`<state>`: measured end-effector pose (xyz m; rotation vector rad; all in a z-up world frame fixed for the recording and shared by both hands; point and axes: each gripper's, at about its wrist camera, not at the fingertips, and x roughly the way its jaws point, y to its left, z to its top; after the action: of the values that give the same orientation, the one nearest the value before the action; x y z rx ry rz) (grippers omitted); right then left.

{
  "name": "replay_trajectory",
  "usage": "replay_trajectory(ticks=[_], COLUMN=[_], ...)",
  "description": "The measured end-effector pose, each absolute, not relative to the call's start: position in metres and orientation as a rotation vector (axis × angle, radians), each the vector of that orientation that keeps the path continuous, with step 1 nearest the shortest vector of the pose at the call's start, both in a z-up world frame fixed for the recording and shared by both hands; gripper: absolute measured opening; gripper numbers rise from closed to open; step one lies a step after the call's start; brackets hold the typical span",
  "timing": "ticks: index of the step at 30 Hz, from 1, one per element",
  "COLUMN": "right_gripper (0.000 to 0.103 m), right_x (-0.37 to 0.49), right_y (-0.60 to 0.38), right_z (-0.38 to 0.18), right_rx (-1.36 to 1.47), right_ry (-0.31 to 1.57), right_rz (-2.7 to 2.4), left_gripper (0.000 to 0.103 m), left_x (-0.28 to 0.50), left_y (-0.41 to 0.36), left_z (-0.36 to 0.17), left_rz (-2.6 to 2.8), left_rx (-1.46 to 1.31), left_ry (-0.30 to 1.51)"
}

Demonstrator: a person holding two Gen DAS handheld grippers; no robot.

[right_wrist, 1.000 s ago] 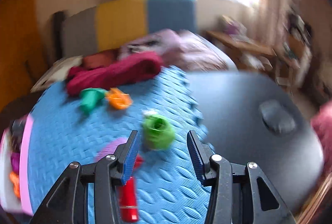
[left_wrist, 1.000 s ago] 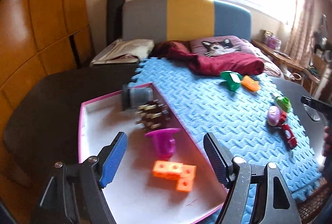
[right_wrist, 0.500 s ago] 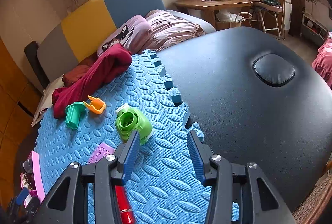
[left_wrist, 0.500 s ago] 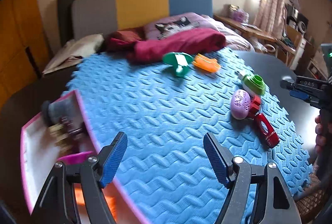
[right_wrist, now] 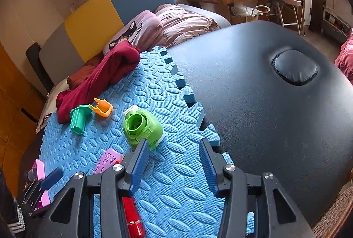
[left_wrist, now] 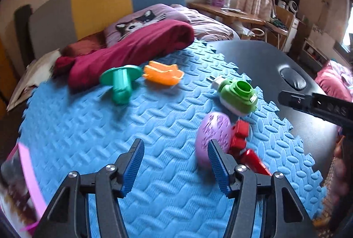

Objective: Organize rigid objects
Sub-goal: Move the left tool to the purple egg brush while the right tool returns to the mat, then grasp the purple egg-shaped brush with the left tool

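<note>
Left wrist view: both hand-held grippers, left and right, gape empty; ahead, green camera toy, purple egg and red car remain unsorted outside the pink tray.

No writing can be read on any object in either view.

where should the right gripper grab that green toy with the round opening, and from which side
Judging by its pose, take the green toy across its flat green sides, coming from above and slightly from the near side. The round opening faces up and toward the camera, and the white base sits low on the blue foam mat, so the sides look like the clearest parallel faces. The right gripper, jaws open, is just short of it.
</note>
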<state>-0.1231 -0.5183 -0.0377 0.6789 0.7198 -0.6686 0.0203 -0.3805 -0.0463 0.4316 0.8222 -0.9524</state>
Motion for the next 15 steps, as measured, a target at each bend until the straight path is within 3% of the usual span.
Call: replay_trajectory(ticks=[15], right_gripper=[0.047], right_x=[-0.121], right_y=[-0.519], right_z=[-0.042], right_rx=[0.71], right_ry=[0.74], right_rz=[-0.638], left_gripper=[0.062], left_x=[0.021], left_y=[-0.436], left_z=[-0.064], left_rz=[-1.066], left_rx=[0.487], left_ry=[0.875])
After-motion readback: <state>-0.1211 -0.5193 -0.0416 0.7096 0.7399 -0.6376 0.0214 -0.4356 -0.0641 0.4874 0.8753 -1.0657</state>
